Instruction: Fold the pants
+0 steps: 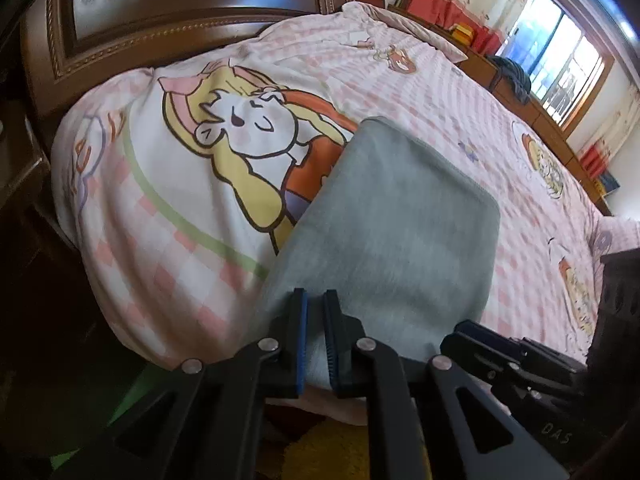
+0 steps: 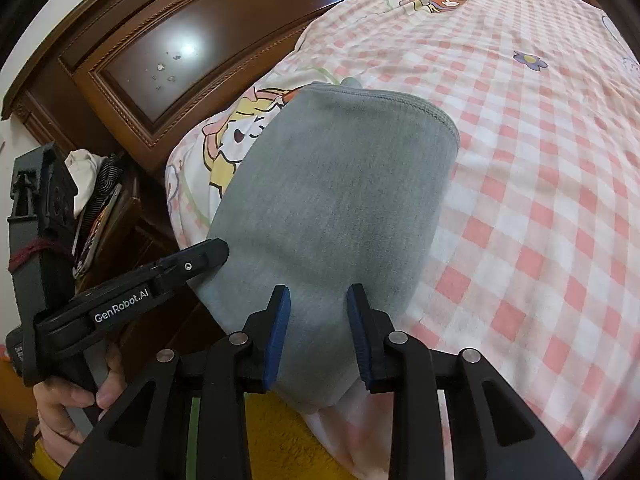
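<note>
Blue-padded fingers of my left gripper [image 1: 316, 300] stand narrowly apart, my right gripper [image 2: 318, 296] wider, neither gripping; between each pair lies the folded grey fleece pants [image 2: 332, 208] on the pink checked bedsheet [image 2: 540, 200]. Folding looks finished; next, I'd withdraw.

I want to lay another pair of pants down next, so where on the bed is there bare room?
Free: the pink checked bedspread right of the folded gray pants, out to the far edge. Crowded: the headboard side, where the cartoon pillow meets the pants, and the near edge, where both tongs, left and right, straddle the pants.
</note>
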`<state>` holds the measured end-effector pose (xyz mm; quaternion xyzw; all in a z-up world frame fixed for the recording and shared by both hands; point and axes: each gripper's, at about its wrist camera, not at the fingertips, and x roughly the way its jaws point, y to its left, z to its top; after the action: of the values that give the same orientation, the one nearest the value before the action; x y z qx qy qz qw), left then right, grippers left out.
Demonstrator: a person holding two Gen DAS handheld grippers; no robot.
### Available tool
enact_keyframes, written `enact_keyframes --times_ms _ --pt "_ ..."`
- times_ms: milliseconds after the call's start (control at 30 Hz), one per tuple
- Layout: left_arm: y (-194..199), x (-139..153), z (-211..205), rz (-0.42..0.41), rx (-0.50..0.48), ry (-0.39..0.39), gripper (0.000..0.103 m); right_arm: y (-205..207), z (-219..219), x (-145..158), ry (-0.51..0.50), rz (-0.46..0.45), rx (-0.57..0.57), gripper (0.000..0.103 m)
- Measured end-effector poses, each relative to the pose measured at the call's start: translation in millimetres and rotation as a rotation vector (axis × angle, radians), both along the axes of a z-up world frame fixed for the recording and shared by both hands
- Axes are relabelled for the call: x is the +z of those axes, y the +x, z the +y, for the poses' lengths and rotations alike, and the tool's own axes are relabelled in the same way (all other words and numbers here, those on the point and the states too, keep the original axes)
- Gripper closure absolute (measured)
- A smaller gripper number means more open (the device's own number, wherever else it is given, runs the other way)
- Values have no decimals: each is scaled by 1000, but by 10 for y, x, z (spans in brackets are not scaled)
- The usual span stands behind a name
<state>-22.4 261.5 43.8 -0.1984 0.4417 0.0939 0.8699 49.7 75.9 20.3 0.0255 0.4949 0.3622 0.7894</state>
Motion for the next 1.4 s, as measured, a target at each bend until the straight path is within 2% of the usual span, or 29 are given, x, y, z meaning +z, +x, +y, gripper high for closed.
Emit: enact_keyframes --times_ms 167,233,300,433,500,567,700,833,1000,1067,1167,1233,1333,1400 --pt "9 2 6 2 1 2 93 -1 -34 87 21 7 -9 72" --pt "14 -4 -2 5 -1 6 93 34 -58 180 26 -27 -17 72" --pt "16 -2 -1 6 1 5 93 157 -66 295 3 -72 -36 73" --pt "17 -1 4 6 -1 4 93 448 -62 366 11 -77 -63 73" --pt "20 6 7 6 -2 -1 93 618 -32 306 1 -59 -76 73" --pt "29 7 17 8 -4 -3 93 770 -13 193 14 -2 -90 73" --pt "42 3 12 9 -12 4 93 895 -4 54 31 47 -115 74" --pt "42 1 10 11 -7 6 93 878 13 48 21 32 -107 74" --pt "35 2 12 16 -6 -1 93 728 -53 183 6 5 -119 73" --pt "25 8 23 22 -7 -11 93 612 -130 253 11 -10 -134 64" --pt "-13 42 47 20 -13 -54 79 458 -252 319 14 -23 -144 58" --pt "-60 81 34 9 -15 -71 53 369 -317 341 13 -27 -147 57" --pt "-120 188 -52 2 -17 5 36 292 -389 348 7 -19 -147 56" --pt "-138 265 -113 3 -33 65 34 279 -419 350 7 -7 -148 56"
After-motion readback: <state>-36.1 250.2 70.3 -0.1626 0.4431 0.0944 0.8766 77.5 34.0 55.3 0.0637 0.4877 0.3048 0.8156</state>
